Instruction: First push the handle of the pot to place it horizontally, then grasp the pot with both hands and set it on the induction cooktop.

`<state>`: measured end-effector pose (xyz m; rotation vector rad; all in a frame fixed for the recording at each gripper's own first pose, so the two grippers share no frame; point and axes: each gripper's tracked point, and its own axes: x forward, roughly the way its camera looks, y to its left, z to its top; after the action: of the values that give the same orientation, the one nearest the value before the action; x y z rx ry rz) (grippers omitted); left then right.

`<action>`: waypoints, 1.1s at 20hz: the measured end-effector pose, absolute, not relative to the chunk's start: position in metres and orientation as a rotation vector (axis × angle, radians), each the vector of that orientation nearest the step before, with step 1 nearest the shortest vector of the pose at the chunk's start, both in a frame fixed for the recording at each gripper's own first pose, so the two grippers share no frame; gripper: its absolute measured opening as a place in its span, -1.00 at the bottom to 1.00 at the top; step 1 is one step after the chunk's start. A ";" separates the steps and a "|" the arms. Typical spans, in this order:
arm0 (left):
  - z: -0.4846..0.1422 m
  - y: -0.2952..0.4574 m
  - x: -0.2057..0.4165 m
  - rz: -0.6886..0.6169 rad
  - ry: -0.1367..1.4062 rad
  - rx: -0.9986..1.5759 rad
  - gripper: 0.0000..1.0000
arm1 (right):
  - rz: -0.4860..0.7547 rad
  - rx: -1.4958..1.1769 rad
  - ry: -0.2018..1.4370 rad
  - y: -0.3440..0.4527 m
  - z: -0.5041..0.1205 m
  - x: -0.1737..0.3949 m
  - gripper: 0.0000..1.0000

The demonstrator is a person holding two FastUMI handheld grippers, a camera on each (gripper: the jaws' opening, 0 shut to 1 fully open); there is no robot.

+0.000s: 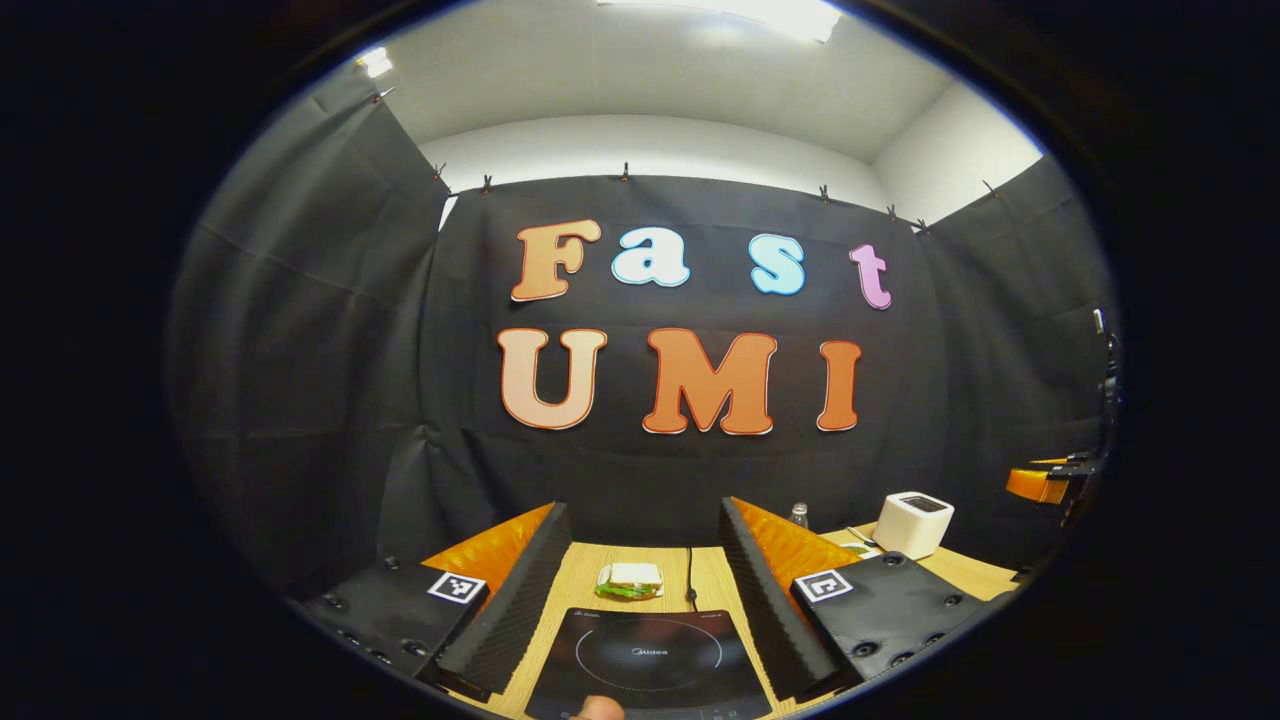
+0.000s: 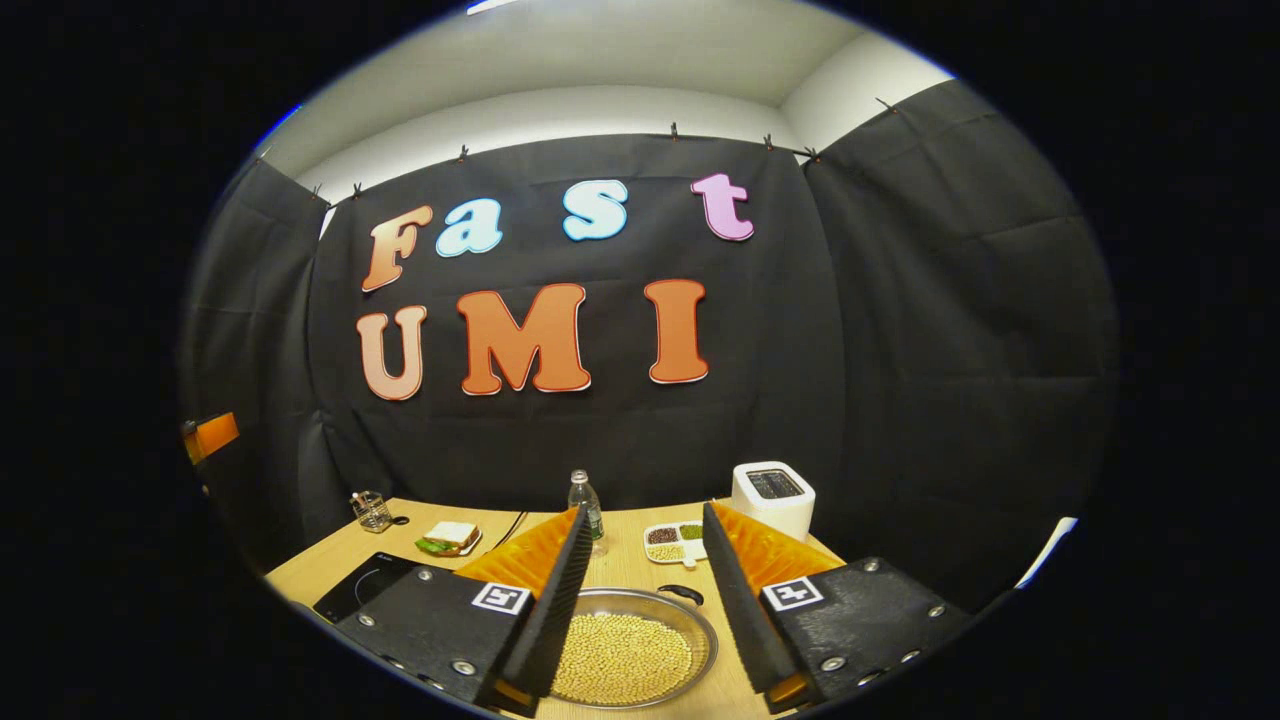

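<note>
Right gripper (image 2: 640,590) hangs spread over the pot (image 2: 625,655) of beans, placed to reach its handle (image 2: 682,593); left gripper (image 1: 640,590), likewise spread, waits above the induction cooktop (image 1: 650,665).

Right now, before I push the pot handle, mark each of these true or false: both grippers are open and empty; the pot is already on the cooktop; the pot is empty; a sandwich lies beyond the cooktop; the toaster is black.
1. Both grippers are open and empty. True: left gripper and right gripper hold nothing.
2. The pot is on the induction cooktop. False: it sits on the table, apart from it.
3. The pot is empty. False: it holds pale beans.
4. A sandwich lies beyond the cooktop. True.
5. The toaster is black. False: white.
</note>
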<state>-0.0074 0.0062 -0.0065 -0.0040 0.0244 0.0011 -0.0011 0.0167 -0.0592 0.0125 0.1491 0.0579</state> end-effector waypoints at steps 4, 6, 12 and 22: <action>-0.011 0.006 -0.009 -0.006 0.039 -0.016 0.93 | 0.074 0.009 0.191 0.018 -0.080 -0.006 -0.16; -0.013 0.011 -0.008 0.000 0.044 -0.020 0.94 | 0.073 -0.009 0.216 0.018 -0.092 -0.009 -0.39; -0.022 0.018 -0.010 0.012 0.063 -0.014 0.94 | 0.096 -0.041 0.320 0.025 -0.142 -0.021 -0.84; -0.030 0.017 -0.007 0.012 0.076 -0.013 0.94 | 0.226 -0.085 0.501 0.066 -0.224 -0.058 -0.84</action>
<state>-0.0072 0.0174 -0.0302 -0.0131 0.0762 0.0117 -0.0583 0.0660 -0.2240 -0.0847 0.5009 0.2263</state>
